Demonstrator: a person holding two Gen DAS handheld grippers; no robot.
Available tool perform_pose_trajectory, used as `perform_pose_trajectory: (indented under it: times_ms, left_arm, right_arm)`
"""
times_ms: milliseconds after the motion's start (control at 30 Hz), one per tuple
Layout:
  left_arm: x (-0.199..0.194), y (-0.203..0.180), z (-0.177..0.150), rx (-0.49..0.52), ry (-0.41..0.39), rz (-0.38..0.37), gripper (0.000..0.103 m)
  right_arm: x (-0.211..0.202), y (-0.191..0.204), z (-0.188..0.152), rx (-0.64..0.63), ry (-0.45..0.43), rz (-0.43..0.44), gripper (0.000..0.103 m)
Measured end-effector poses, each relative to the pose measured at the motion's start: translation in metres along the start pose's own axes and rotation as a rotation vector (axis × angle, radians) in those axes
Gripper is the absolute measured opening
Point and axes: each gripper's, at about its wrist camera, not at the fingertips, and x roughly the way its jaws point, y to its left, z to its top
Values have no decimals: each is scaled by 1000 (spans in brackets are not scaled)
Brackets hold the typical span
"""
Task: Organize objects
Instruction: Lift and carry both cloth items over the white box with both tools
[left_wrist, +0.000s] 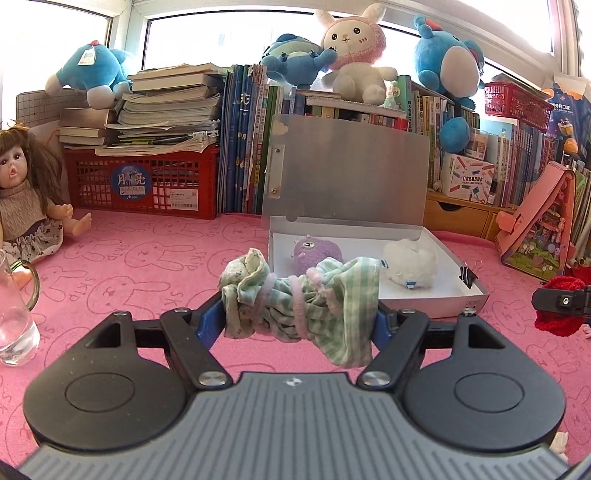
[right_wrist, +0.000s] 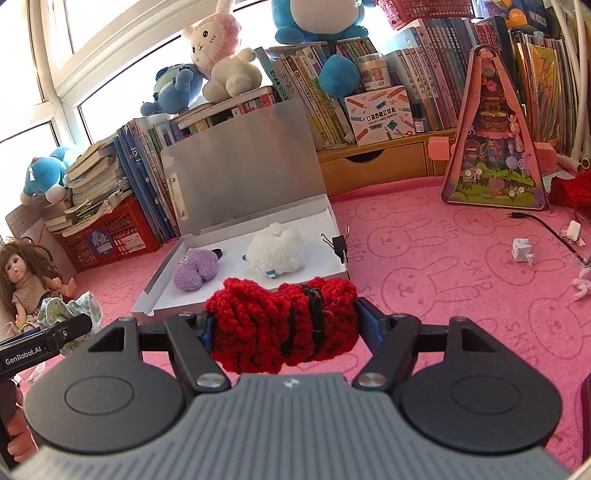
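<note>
My left gripper (left_wrist: 301, 314) is shut on a green checked cloth bundle (left_wrist: 299, 299) tied with pink bands, held above the pink mat just in front of the open white box (left_wrist: 436, 306). My right gripper (right_wrist: 282, 325) is shut on a red knitted bundle (right_wrist: 284, 325) with black bands, held in front of the same box (right_wrist: 159, 291). The box holds a purple plush (right_wrist: 195, 273) and a white plush (right_wrist: 275, 253); its silver lid (right_wrist: 240, 158) stands open. The right gripper with its red bundle (left_wrist: 557, 310) shows at the right edge of the left wrist view.
A doll (left_wrist: 26, 199) and a glass jug (left_wrist: 14, 317) are at the left. A red crate (left_wrist: 144, 184) with books, standing books and plush toys line the back. A black binder clip (right_wrist: 340, 243) sits on the box's right wall. A pink triangular toy case (right_wrist: 495, 144) stands right.
</note>
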Motion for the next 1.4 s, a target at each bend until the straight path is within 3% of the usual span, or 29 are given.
perform_pose_trajectory:
  times_ms: [400, 733, 1400]
  left_arm:
    - [67, -8, 44, -9, 7, -1, 79]
    - [121, -15, 36, -18, 76, 14, 79]
    - [186, -22, 28, 16, 153, 3, 79]
  right_arm:
    - [58, -5, 49, 79, 48, 23, 73]
    - [106, 8, 46, 78, 127, 31, 73]
    - [171, 41, 37, -76, 207, -11, 73]
